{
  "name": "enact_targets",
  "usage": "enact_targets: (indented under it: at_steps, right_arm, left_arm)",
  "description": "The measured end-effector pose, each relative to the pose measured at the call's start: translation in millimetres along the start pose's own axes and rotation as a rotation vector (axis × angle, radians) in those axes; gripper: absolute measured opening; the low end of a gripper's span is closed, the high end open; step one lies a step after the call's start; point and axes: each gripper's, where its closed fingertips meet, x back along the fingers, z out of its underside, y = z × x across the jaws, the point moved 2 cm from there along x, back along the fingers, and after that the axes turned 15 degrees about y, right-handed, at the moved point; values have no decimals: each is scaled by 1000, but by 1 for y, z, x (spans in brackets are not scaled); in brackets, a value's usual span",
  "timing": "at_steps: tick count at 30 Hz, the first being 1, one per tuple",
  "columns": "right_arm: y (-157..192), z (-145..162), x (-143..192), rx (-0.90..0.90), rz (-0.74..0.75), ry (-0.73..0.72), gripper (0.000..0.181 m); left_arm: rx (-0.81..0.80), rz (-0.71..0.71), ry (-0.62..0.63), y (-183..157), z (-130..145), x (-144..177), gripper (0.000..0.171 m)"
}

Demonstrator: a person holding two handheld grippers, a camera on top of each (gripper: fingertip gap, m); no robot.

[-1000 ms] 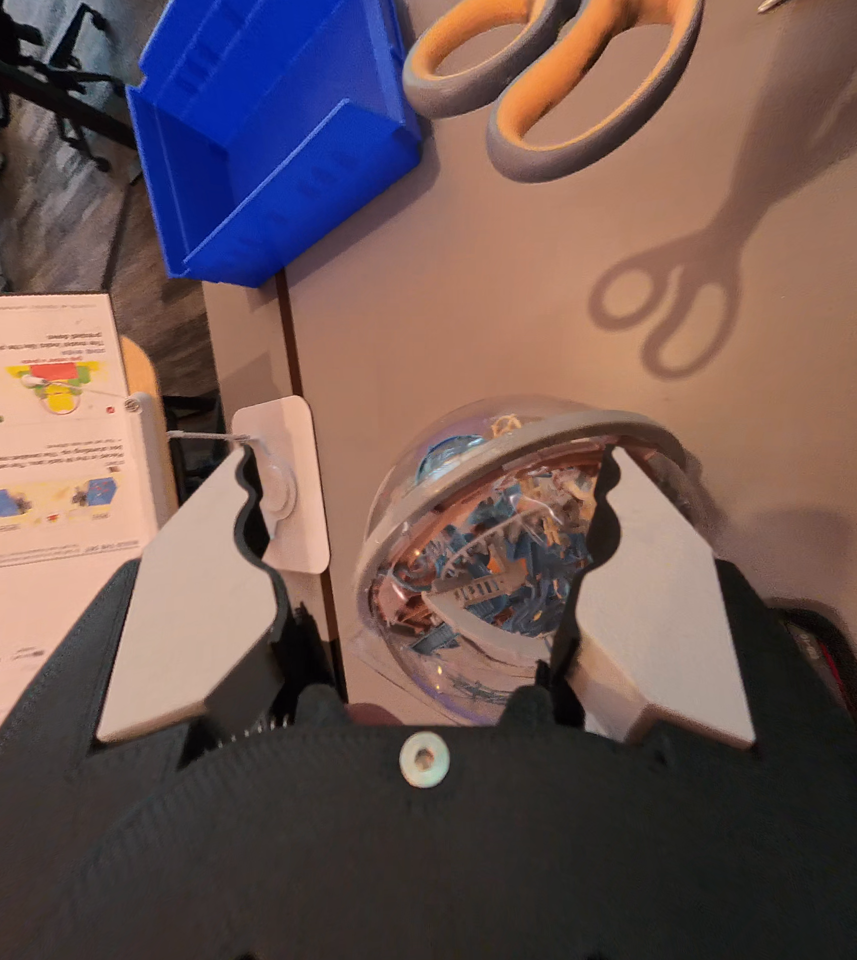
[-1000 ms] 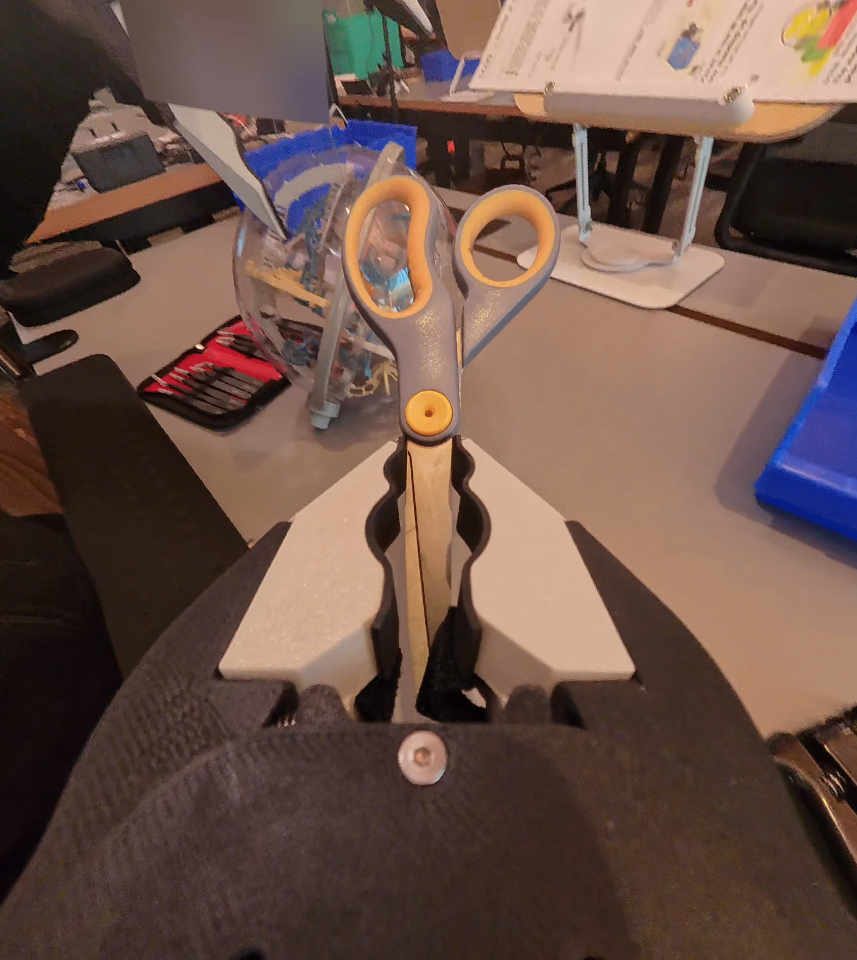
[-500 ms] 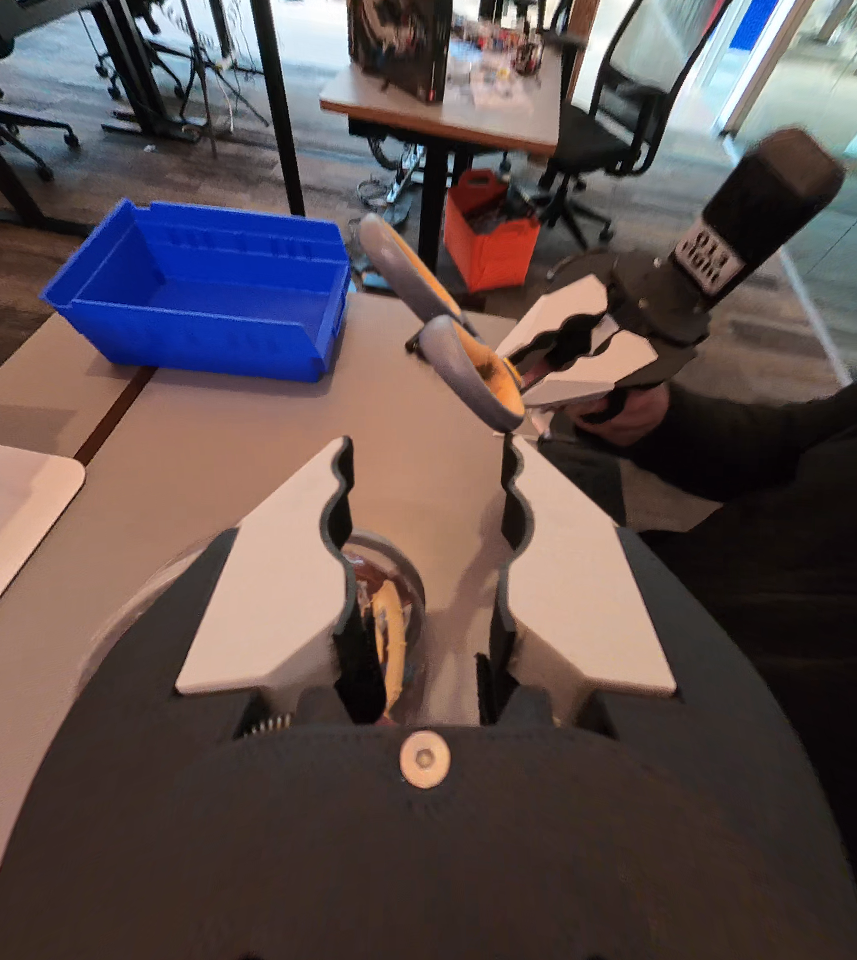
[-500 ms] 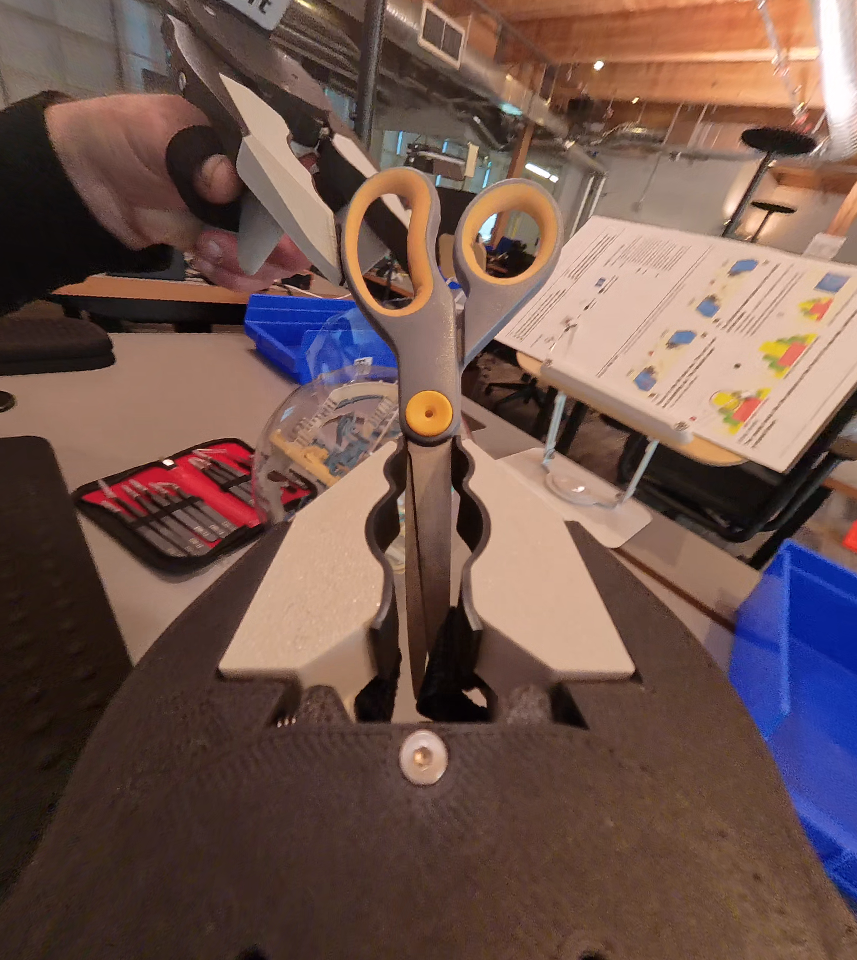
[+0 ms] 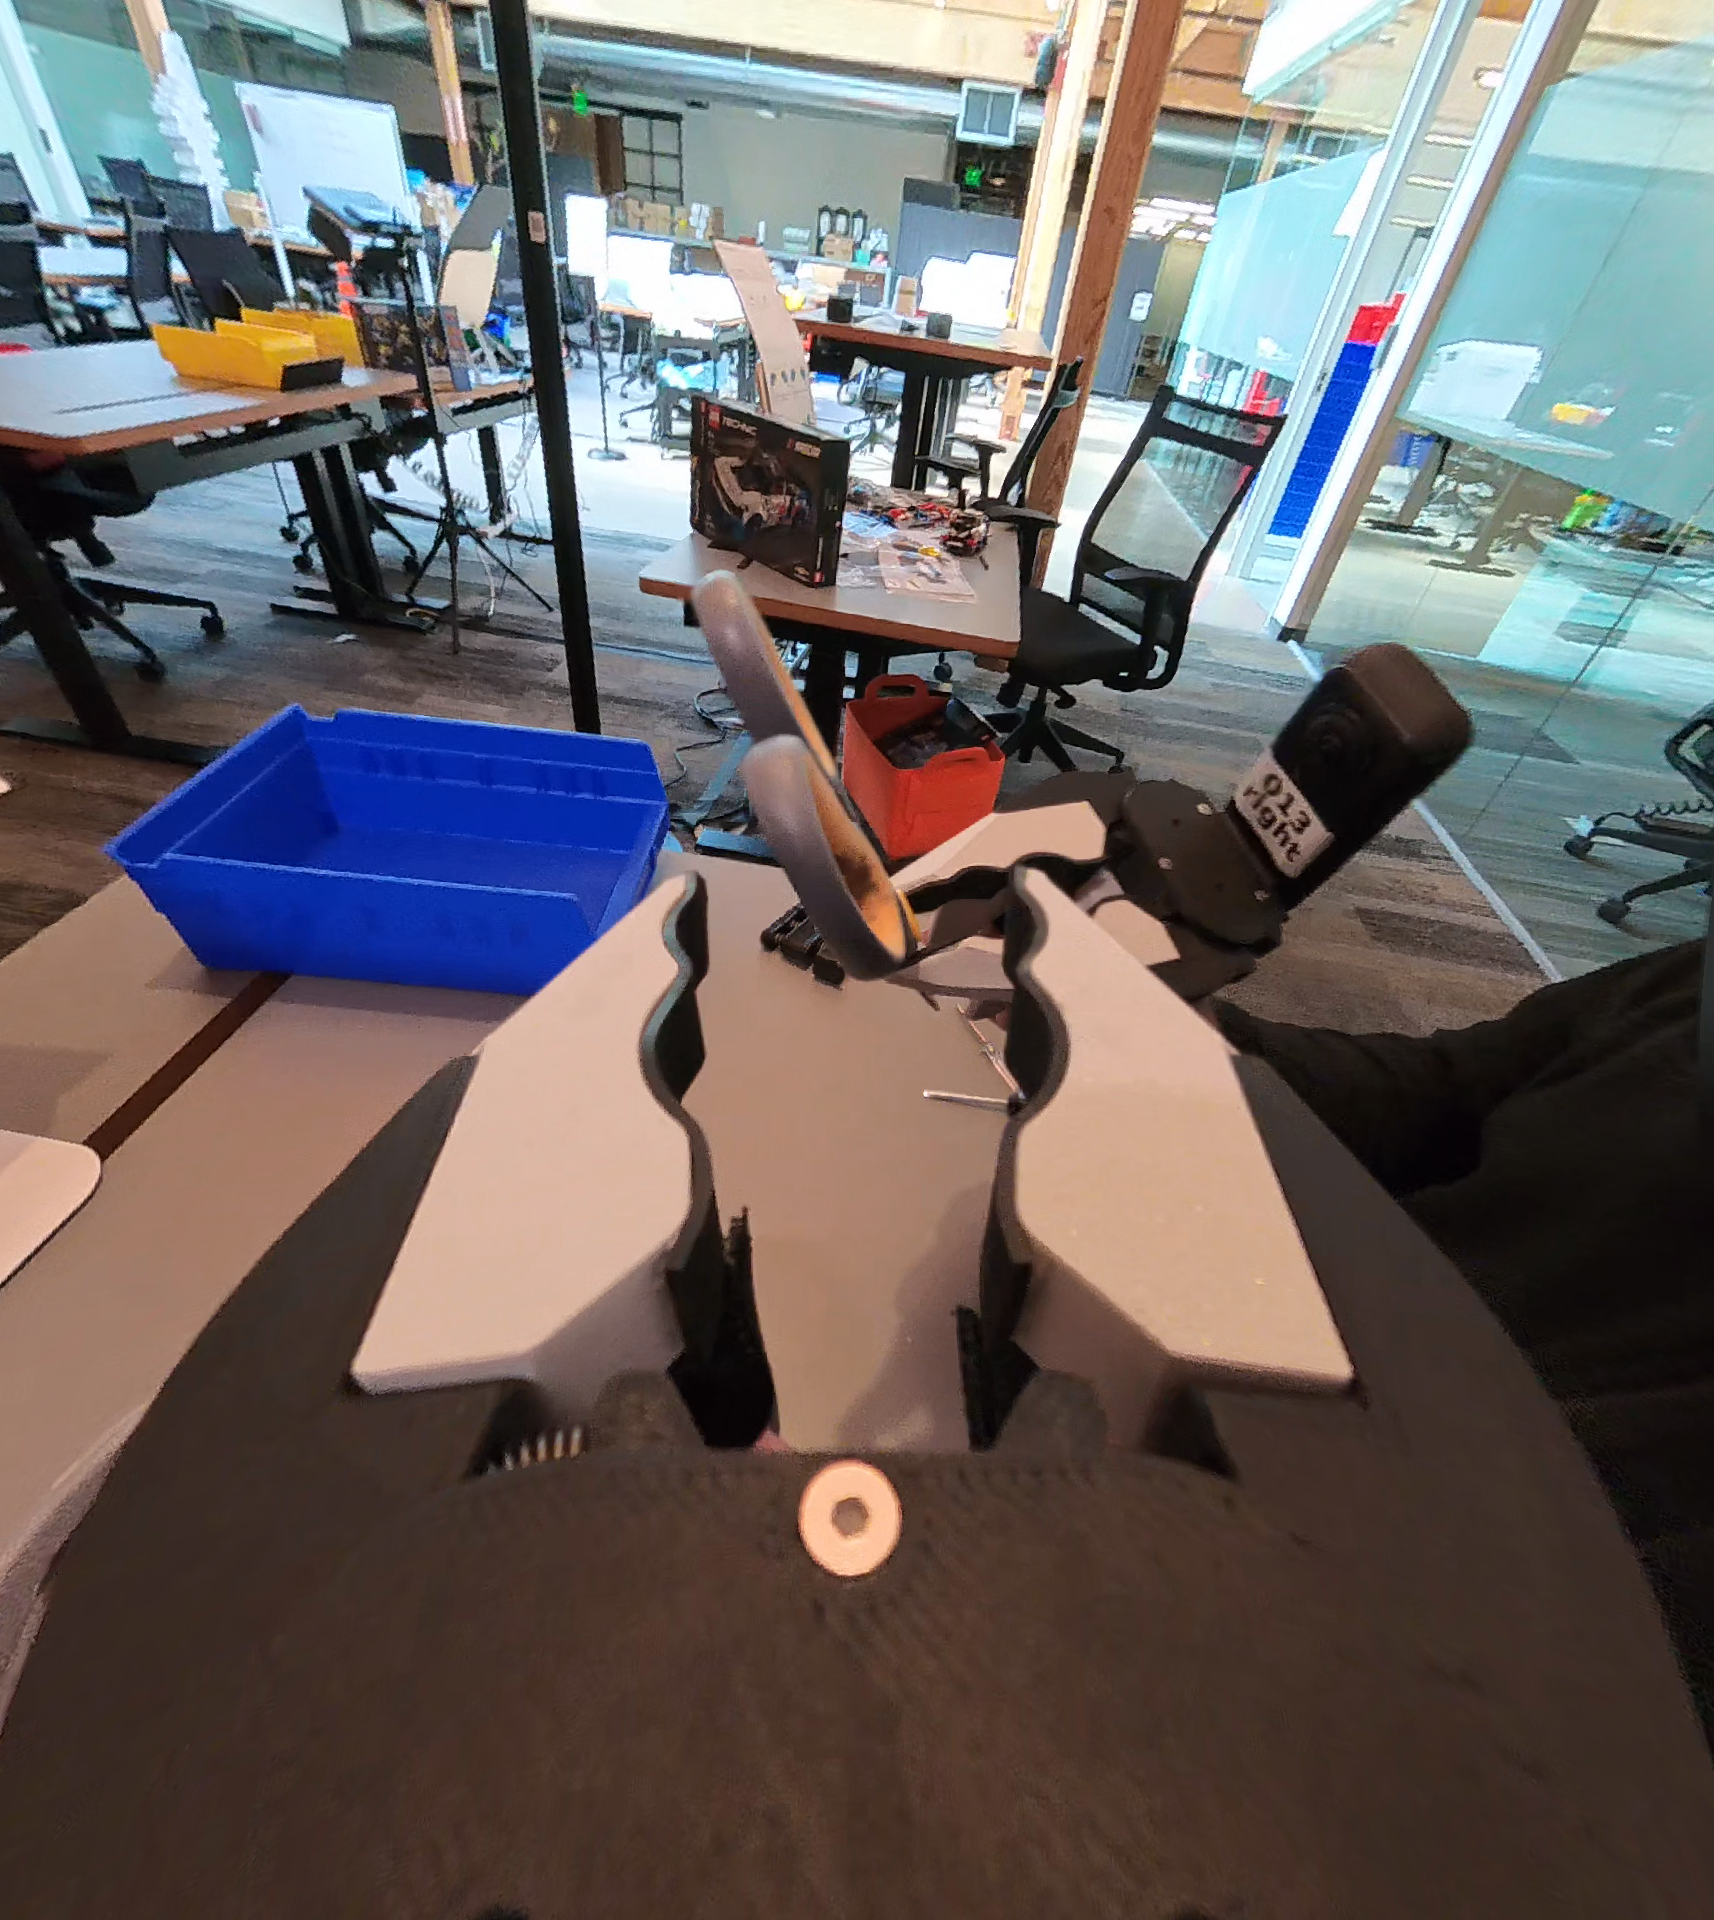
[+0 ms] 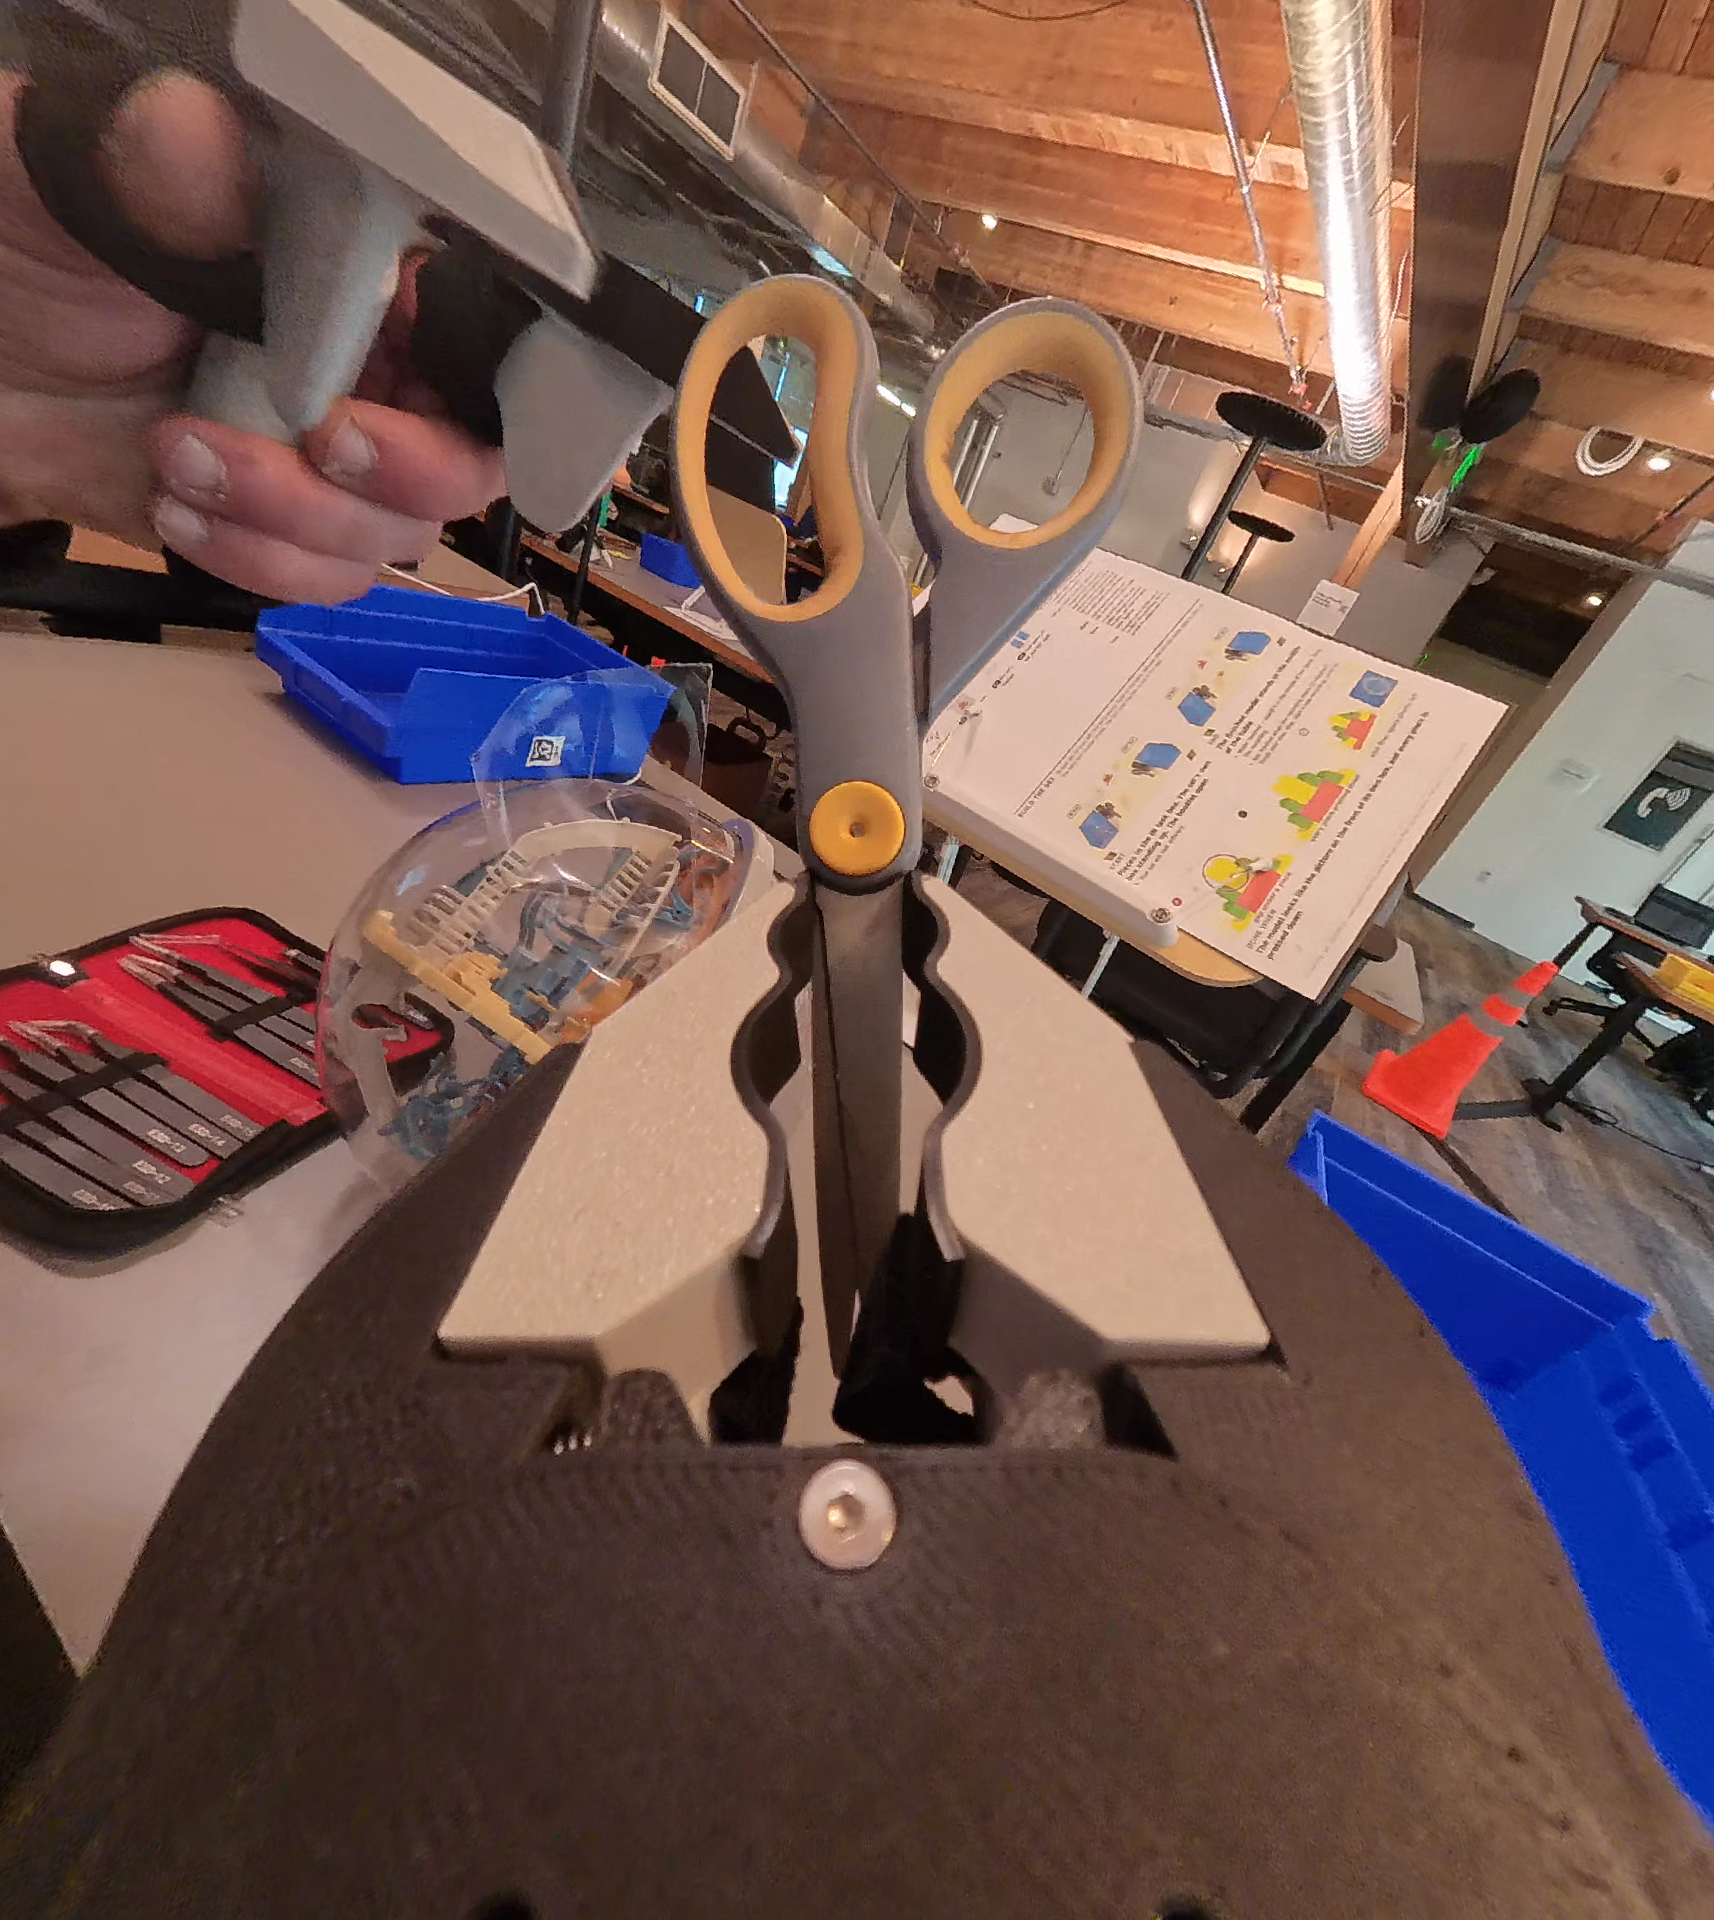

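Grey-and-orange plastic handles top the pair of scissors (image 6: 858, 665), whose closed dark blades run down between the right gripper (image 6: 855, 1049)'s two pale fingers; those fingers are pressed in against the blades, pinching them, with the handle loops pointing up and away from the gripper body. The yellow pivot knob sits just above the fingertips.

The left gripper (image 5: 851, 997) hangs over the grey tabletop (image 5: 832, 1143) with its fingers spread apart and nothing between them. In the left wrist view the scissors' handles (image 5: 811, 821) rise just beyond its fingertips, close to the right-hand one, but whether they touch cannot be told. In the right wrist view a person's hand (image 6: 84, 353) grips that left gripper at upper left, near the scissors' left loop.

On the table beside the right gripper rests a clear plastic sphere filled with blue and yellow maze pieces (image 6: 520, 956), and left of it an open black case lined in red, holding dark tweezers (image 6: 94, 1070). A blue plastic bin (image 5: 396, 842) stands farther along the table. A printed instruction sheet on a tilted stand (image 6: 1227, 769) sits behind the scissors.
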Motion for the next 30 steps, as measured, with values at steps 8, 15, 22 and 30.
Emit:
enact_targets:
  at_steps: [8,15,22,30]
  right_arm:
    - [14,-4,-4,-2,-162,2,19]
    - [-30,-60,7,-216,-548,-150,49]
    - [-32,-96,-14,-188,-805,-170,9]
    - [-63,-122,-34,-339,-788,-166,6]
  left_arm:
    - [-69,-33,64,4,-1,-10,8]
    - [-208,79,219,0,-9,-8,9]
    - [-304,92,266,10,-26,-13,8]
    - [-261,237,150,51,-47,21,8]
